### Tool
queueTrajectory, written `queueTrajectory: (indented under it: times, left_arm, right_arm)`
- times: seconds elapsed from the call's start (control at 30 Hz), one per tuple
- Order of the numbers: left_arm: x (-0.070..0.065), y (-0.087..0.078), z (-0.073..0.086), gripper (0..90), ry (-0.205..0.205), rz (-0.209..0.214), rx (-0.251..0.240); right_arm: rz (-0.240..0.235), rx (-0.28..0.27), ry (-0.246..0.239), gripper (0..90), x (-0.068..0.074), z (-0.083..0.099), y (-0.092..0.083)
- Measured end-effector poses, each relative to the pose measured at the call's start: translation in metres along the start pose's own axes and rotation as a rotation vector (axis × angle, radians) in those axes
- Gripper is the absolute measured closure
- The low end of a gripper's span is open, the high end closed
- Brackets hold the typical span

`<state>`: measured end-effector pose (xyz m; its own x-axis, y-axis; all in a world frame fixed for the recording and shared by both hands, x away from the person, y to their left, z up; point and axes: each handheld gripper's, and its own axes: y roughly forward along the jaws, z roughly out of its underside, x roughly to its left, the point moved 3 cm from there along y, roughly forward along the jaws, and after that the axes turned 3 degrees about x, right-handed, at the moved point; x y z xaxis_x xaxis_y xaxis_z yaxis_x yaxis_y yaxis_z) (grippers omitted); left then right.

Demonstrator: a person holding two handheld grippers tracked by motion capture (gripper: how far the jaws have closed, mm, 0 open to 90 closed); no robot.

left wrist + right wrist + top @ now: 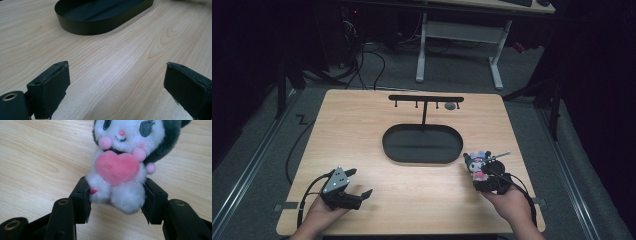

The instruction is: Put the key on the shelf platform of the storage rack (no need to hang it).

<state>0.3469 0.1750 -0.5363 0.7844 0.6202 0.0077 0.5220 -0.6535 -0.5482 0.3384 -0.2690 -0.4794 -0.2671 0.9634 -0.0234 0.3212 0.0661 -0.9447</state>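
Plush toy (120,167), white and grey with a pink heart on its chest, sits clamped between the jaws of the right hand-held gripper (116,200), its lower body squeezed by both black pads just above the wooden counter (362,125). Ahead of that hand-held gripper and to its left lies a black oval tray (392,145), with a black T-shaped hook stand (426,99) rising from its far side. The left hand-held gripper (361,183) rests well apart from the toy, jaws spread wide with only bare counter between them.
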Motion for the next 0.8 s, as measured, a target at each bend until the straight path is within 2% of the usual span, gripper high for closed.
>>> queueTrajectory:
  times: [0.8]
  left_arm:
    - [0.0,0.0,0.0,7.5,-0.002,0.001,-0.003]
  right_arm:
    - [0.004,-0.045,-0.024,48.1,0.008,-0.02,-0.021]
